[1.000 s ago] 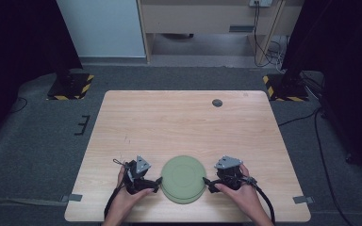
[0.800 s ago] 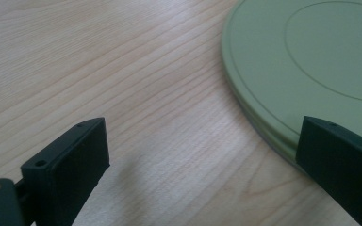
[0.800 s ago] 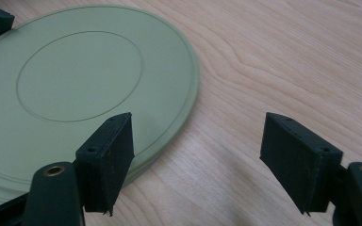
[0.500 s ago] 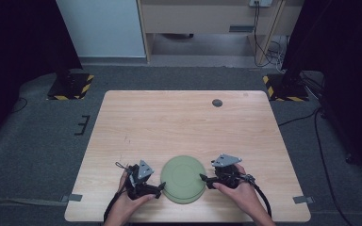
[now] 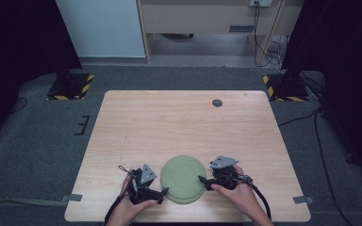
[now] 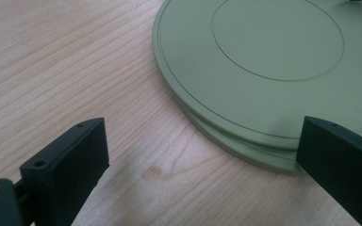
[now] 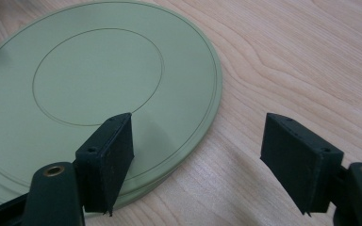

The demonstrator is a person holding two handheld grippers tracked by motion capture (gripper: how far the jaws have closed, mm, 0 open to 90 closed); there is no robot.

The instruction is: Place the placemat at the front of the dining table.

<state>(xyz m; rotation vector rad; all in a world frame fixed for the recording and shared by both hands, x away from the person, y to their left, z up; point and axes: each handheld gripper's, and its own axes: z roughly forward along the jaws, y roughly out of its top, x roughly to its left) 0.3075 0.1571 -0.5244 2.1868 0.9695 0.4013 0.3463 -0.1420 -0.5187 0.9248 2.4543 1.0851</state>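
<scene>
A stack of two flat round green plates (image 5: 184, 179) lies near the front edge of the wooden table (image 5: 179, 122). My left gripper (image 5: 162, 192) is at the stack's left front rim, open. In the left gripper view its jaws (image 6: 202, 160) stand wide apart, the right one at the rim of the green plates (image 6: 264, 61), the left one over bare wood. My right gripper (image 5: 202, 181) is at the stack's right rim, open. In the right gripper view (image 7: 200, 153) its left jaw hangs over the green plates (image 7: 99, 75) and its right jaw over the table.
A small dark round disc (image 5: 217, 102) is set in the table near its far right corner. The front edge of the table (image 5: 188, 220) runs just behind both hands. Black and yellow stand bases (image 5: 70, 85) sit on the floor beyond the table.
The left gripper has slid toward the front edge and a little right along the plates' rim. The right gripper has edged slightly left toward the plates. The plates have not moved.
</scene>
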